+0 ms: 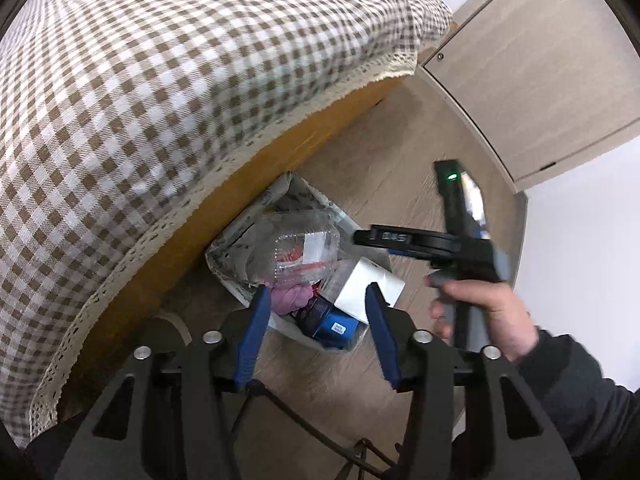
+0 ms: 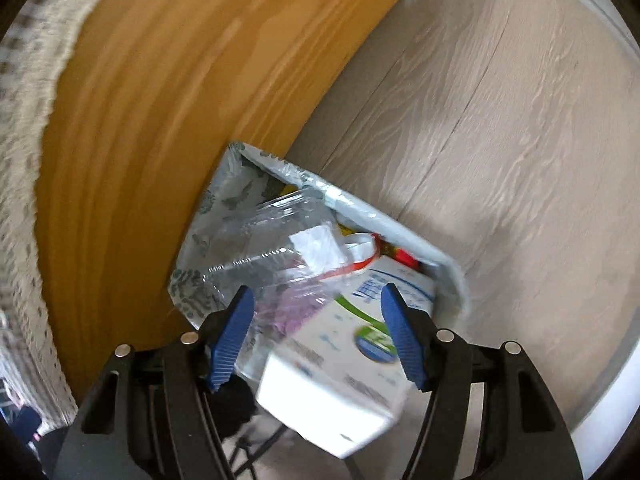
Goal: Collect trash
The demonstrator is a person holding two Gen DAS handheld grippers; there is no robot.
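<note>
A trash bin (image 1: pixel 224 258) lined with printed paper stands on the floor against a wooden table side. It holds a clear plastic container (image 1: pixel 300 248), a white box (image 1: pixel 368 288), a pink cloth (image 1: pixel 290 296) and a blue packet (image 1: pixel 332 326). My left gripper (image 1: pixel 316 300) hovers open above it, with nothing between its blue pads. My right gripper (image 2: pixel 316 300) also stands open over the bin (image 2: pixel 400 232). The white box (image 2: pixel 340 360) lies below between its pads and looks free of them, beside the clear container (image 2: pixel 272 236). A hand (image 1: pixel 488 312) holds the right gripper (image 1: pixel 368 238).
A table with a brown checked cloth (image 1: pixel 160 80) overhangs the bin on the left, and its orange wooden side (image 2: pixel 160 120) rises right beside it. Pale wood floor (image 2: pixel 480 140) lies to the right. A beige door (image 1: pixel 520 60) and a white wall stand further back.
</note>
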